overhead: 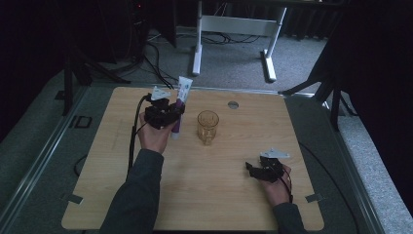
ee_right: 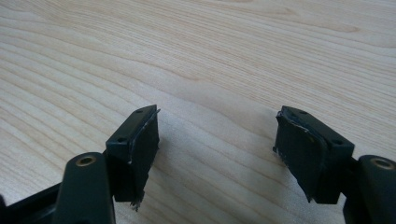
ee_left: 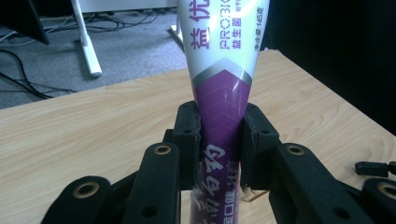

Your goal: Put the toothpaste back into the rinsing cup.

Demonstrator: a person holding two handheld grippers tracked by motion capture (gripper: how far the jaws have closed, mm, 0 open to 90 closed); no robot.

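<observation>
Just then my left gripper (overhead: 171,113) was clamped on the toothpaste tube (overhead: 179,108), held upright toward the table's (overhead: 292,146) far edge, just left of the glass (overhead: 208,126). My right gripper (overhead: 256,171) rested near the right edge, jaws apart, holding nothing. Carrying seemed underway; next I judged the tube needed lowering into the glass.

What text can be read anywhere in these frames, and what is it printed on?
"PROBIO", cut off at the frame edge: on the white part of the tube held in the left tongs.
"益", "优", "益生菌": large and small Chinese print beside it.
"145克": small sideways print, barely legible.
White characters on the purple part: partly hidden, unreadable.
Glass cup: no text.
</observation>
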